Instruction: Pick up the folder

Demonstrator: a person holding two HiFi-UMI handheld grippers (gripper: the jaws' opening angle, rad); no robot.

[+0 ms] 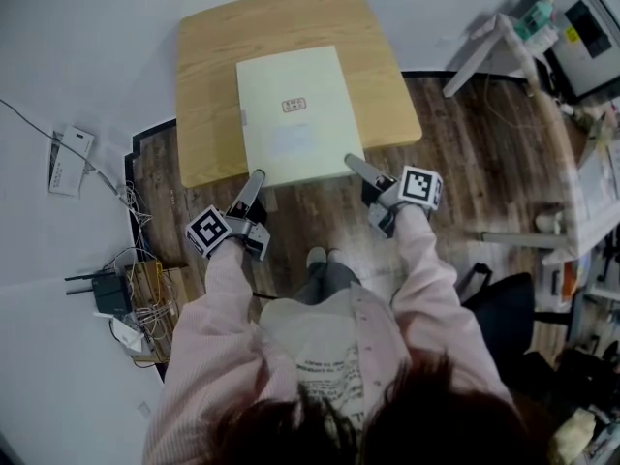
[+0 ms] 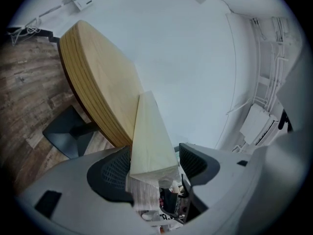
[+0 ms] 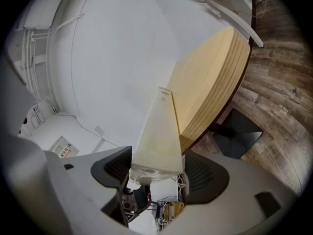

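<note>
A pale yellow folder [image 1: 295, 114] lies flat on the small wooden table [image 1: 208, 85], its near edge jutting over the table's front edge. My left gripper [image 1: 254, 184] is at the folder's near left corner and my right gripper [image 1: 356, 166] at its near right corner. In the left gripper view the folder [image 2: 149, 141] runs edge-on between the wide jaws of the left gripper [image 2: 154, 168], with a gap at one pad. The right gripper view is alike: the folder [image 3: 159, 136] sits between the spread jaws of the right gripper [image 3: 156, 173]. Both grippers are open.
The table's dark foot [image 2: 68, 131] stands on wood flooring. A router and tangled cables [image 1: 107, 294] lie on the floor at the left, with a white box [image 1: 70, 160] beyond them. A white rack [image 1: 494, 51] and a black chair [image 1: 504, 308] stand at the right.
</note>
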